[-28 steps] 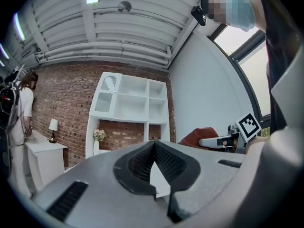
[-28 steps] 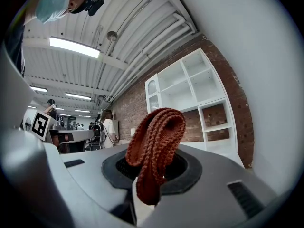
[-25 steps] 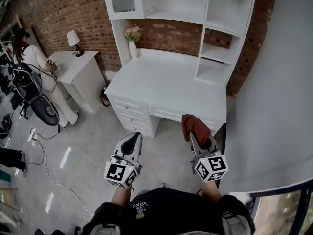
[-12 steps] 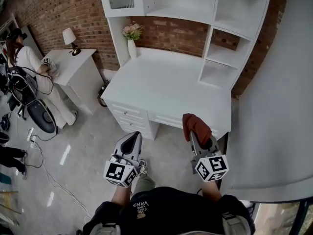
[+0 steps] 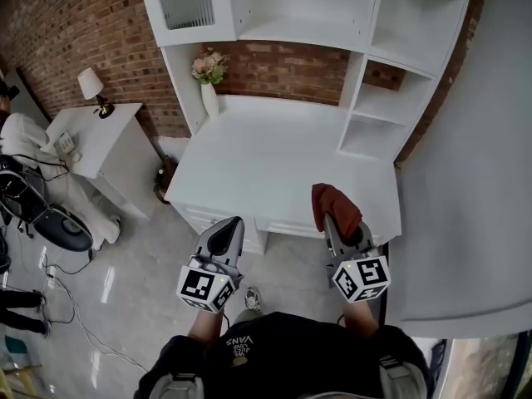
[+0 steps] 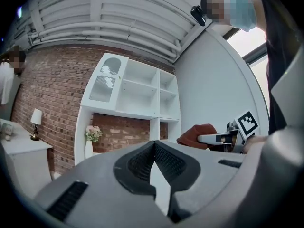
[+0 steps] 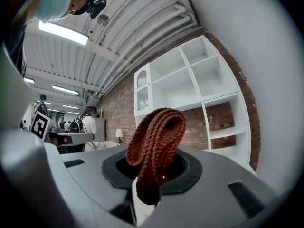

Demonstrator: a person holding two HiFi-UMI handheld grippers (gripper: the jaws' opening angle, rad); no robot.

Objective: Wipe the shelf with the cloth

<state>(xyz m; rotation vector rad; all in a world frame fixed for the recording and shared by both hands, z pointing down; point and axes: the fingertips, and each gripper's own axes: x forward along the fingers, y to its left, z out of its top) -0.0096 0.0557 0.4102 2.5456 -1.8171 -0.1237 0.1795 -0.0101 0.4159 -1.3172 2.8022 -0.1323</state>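
The white shelf unit (image 5: 378, 98) rises ahead of and above both grippers, its open compartments well beyond their tips, and the white desk (image 5: 266, 169) it stands on lies just ahead of and below them. Far off to the left of the left gripper (image 5: 231, 224) stands a small side table (image 5: 96, 144) carrying a lamp (image 5: 91, 84). A vase of flowers (image 5: 208, 86) sits at the desk's back corner, ahead of the left gripper. The rust-coloured knitted cloth (image 5: 334, 204) is pinched in the right gripper (image 5: 331, 223), a folded loop of it standing up past the jaw tips and a tail hanging below them. The left gripper carries nothing, its 2 jaws pressed together at the tips. This looks like the approach step: cloth in hand, no contact with any shelf yet. The next move probably calls for raising the right gripper forward into 1 of the compartments and laying the loop flat on a board before sweeping.
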